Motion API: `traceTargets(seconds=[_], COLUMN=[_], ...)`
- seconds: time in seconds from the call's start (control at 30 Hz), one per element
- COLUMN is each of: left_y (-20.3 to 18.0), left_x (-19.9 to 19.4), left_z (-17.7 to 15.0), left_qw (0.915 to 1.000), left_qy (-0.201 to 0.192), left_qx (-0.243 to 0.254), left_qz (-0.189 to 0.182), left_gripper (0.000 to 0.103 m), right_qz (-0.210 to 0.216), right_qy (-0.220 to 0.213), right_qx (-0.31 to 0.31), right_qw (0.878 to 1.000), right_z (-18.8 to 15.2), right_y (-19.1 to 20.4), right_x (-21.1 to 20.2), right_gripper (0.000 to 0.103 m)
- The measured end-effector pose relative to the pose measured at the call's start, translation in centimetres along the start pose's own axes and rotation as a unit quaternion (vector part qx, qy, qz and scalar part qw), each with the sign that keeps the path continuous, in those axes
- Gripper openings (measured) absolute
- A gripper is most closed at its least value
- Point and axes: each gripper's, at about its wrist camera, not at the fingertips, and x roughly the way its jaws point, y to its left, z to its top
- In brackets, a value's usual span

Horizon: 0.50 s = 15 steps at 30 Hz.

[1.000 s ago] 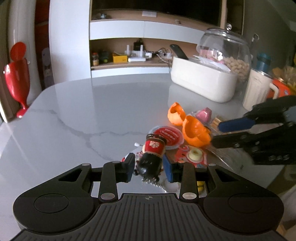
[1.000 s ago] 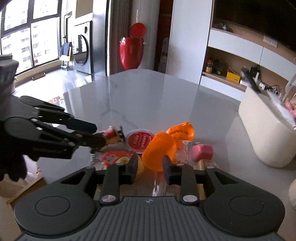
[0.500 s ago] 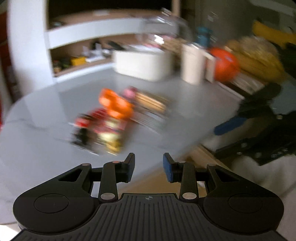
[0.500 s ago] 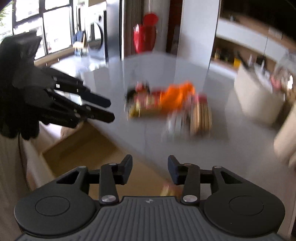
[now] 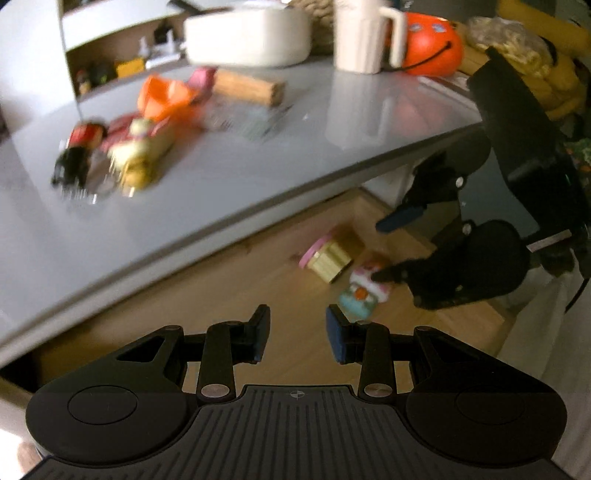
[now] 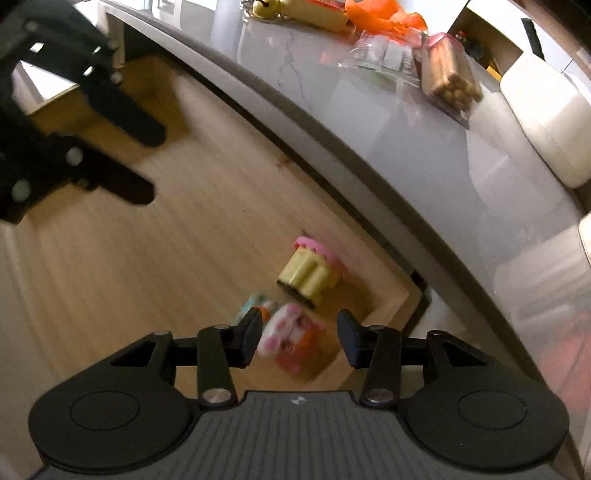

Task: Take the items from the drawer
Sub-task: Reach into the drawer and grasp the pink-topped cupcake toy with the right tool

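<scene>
A second ago both grippers hung over the table top, the left one clenched on a small dark bottle and the right one on an orange shell. Now both point down into the open wooden drawer [image 5: 229, 295], and the bottle [image 5: 75, 155] lies blurred on the grey table [image 5: 207, 177] at ten o'clock in the left view.

The left gripper [image 5: 297, 338] has its jaws released, with only bare drawer floor between them. The right gripper [image 6: 298, 338] is parted too, jaws not pressing on anything, with a pink-and-white toy [image 6: 291, 339] in the gap between them.

Two items lie in the drawer (both near its right end): that toy, and at twelve o'clock beyond it a yellow block with a pink cap [image 6: 312, 271]. Farther off on the table sit one orange shell [image 5: 166, 94], one pack of brown sticks [image 5: 247, 86], one white tub [image 5: 245, 37] and one cream mug [image 5: 364, 35].
</scene>
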Motion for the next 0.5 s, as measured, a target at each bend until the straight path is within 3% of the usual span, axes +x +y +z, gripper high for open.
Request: traceTargets(seconds=[0.1, 0.17, 0.27, 0.33, 0.4, 0.5], left_y=[1.8, 2.3, 2.9, 3.1, 3.3, 3.7], left_x=[0.1, 0.1, 0.3, 0.2, 0.1, 0.0], left_z=[0.0, -0.3, -0.6, -0.6, -0.5, -0.7], left_qw=[0.9990, 0.9988, 0.9981, 0.9977, 0.9972, 0.9961], left_qy=[-0.011, -0.019, -0.018, -0.024, -0.028, -0.031], left_qx=[-0.040, -0.044, -0.054, -0.057, -0.061, -0.072], left_qz=[-0.019, -0.012, -0.021, -0.029, -0.034, -0.041], left_gripper=[0.036, 0.036, 0.036, 0.036, 0.036, 0.036], right_qz=[-0.001, 0.012, 0.033, 0.039, 0.038, 0.013], right_qy=[0.006, 0.015, 0.025, 0.025, 0.020, 0.028], right_qx=[0.035, 0.104, 0.236, 0.290, 0.319, 0.323], right_qw=[0.999, 0.994, 0.971, 0.956, 0.947, 0.946], right_z=[0.8, 1.3, 1.3, 1.2, 1.3, 1.6], right_y=[-0.5, -1.6, -3.3, -4.0, -4.2, -3.7], right_x=[1.1, 1.8, 2.7, 3.1, 3.4, 4.5], right_gripper=[0.047, 0.051, 0.053, 0.053, 0.053, 0.053])
